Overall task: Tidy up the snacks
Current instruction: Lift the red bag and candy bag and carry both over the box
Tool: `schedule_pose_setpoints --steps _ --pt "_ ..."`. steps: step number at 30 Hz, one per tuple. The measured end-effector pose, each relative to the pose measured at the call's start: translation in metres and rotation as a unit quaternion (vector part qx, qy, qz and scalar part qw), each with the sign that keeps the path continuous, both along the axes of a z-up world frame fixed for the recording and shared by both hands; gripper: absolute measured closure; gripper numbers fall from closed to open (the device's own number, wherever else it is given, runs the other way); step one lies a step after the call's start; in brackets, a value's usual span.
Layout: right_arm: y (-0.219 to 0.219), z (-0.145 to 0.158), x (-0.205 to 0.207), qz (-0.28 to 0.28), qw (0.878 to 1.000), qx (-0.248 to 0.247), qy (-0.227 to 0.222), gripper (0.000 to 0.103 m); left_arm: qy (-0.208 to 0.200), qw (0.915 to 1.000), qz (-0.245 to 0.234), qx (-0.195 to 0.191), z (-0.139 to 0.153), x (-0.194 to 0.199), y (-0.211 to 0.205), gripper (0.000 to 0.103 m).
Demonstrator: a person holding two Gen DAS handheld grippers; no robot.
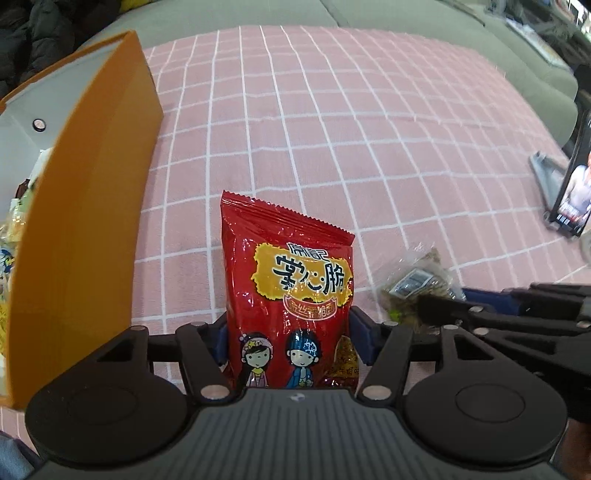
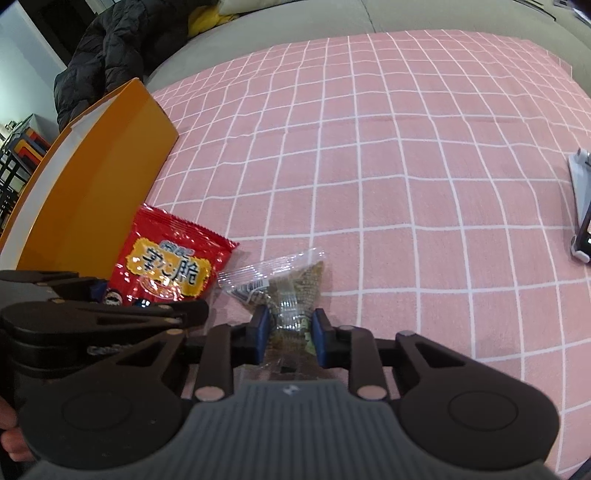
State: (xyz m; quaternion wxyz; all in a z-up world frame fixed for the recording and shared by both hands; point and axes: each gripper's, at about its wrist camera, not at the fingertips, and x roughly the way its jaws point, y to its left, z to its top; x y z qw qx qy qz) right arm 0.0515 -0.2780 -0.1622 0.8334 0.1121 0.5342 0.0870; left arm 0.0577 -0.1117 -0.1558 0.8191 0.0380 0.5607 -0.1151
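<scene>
While between left jaws, red snack bag point(image 1: 288, 295).

Prob. a home living rm: grey sofa point(image 2: 295, 22) w/ pink grid blanket point(image 2: 406, 166), dark jacket point(image 2: 107, 48) dumped on it.

Left gripper point(image 1: 290, 332) and right gripper point(image 2: 290, 332): identical build. Each has a ribbed grey housing with a small pale logo at its front edge, flanked by two round black discs. Black linkage bars carry silver pivot pins. Fingers are black with blue pads point(image 2: 261, 334). A bare fingertip shows at the right wrist view's lower left edge.
</scene>
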Motion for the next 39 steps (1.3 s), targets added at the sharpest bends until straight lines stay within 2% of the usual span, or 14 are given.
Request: schedule_pose_setpoints --steps 6,11,18,24,30,33,39 --pt "0.004 0.023 -0.006 0.007 1.000 -0.011 -0.024 0.082 -0.022 0.9993 0.011 -0.028 0.032 -0.006 0.011 0.033" --pt "0.009 0.052 -0.008 0.018 0.998 -0.015 -0.056 0.082 -0.059 0.9972 0.017 -0.043 0.064 -0.010 0.024 0.033" --pt "0.021 0.098 0.000 0.051 0.992 -0.026 -0.110 0.082 -0.120 0.9901 0.058 -0.045 0.102 -0.002 0.057 0.032" --pt "0.042 0.135 0.016 0.095 0.984 -0.030 -0.148 0.082 -0.167 0.9815 0.092 -0.020 0.126 0.015 0.099 0.032" --pt "0.079 0.164 0.039 0.144 0.974 -0.031 -0.175 0.082 -0.191 0.9754 0.109 -0.008 0.147 0.028 0.137 0.032" --pt "0.105 0.172 0.049 0.169 0.968 -0.026 -0.182 0.082 -0.203 0.9727 0.111 0.012 0.155 0.032 0.153 0.032" --pt "0.165 0.173 0.076 0.217 0.960 -0.020 -0.178 0.082 -0.203 0.9721 0.112 0.038 0.157 0.041 0.185 0.032"
